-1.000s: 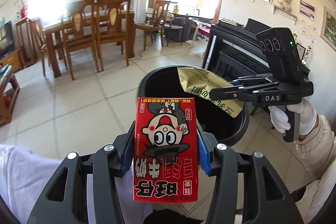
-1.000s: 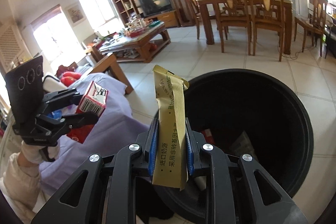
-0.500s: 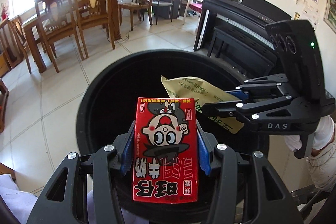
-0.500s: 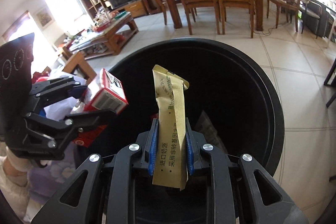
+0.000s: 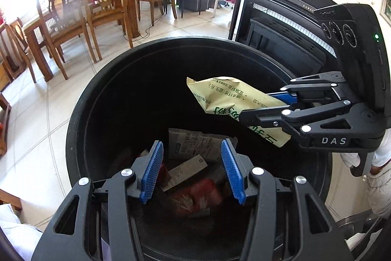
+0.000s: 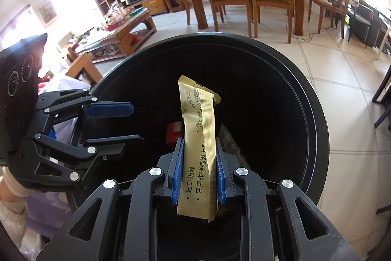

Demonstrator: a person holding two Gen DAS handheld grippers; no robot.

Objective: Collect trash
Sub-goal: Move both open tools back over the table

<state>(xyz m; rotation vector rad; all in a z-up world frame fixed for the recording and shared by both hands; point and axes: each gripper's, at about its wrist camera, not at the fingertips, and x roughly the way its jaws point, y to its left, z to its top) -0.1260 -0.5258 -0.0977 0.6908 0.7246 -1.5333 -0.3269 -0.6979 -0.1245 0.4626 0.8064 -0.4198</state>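
Observation:
A round black trash bin [image 5: 80,114] fills both views [image 6: 315,114]. My left gripper [image 5: 193,170] is open and empty over the bin's mouth; it also shows in the right wrist view [image 6: 117,124]. The red milk carton [image 5: 195,197] lies blurred among the trash at the bottom; it shows in the right wrist view [image 6: 174,132] too. My right gripper [image 6: 198,170] is shut on a yellow-tan milk powder sachet [image 6: 199,138] and holds it over the bin. In the left wrist view that gripper [image 5: 273,107] and sachet [image 5: 227,97] reach in from the right.
Paper packets and cartons [image 5: 195,146] lie in the bin. A wooden dining table with chairs [image 5: 80,9] stands behind on the tiled floor. A black piano [image 5: 281,23] is at the right. A coffee table [image 6: 122,31] and a TV stand are far left.
My left gripper has opened and the red milk carton has dropped into the bin. Both grippers have moved further over the bin's mouth. The right gripper still holds the sachet.

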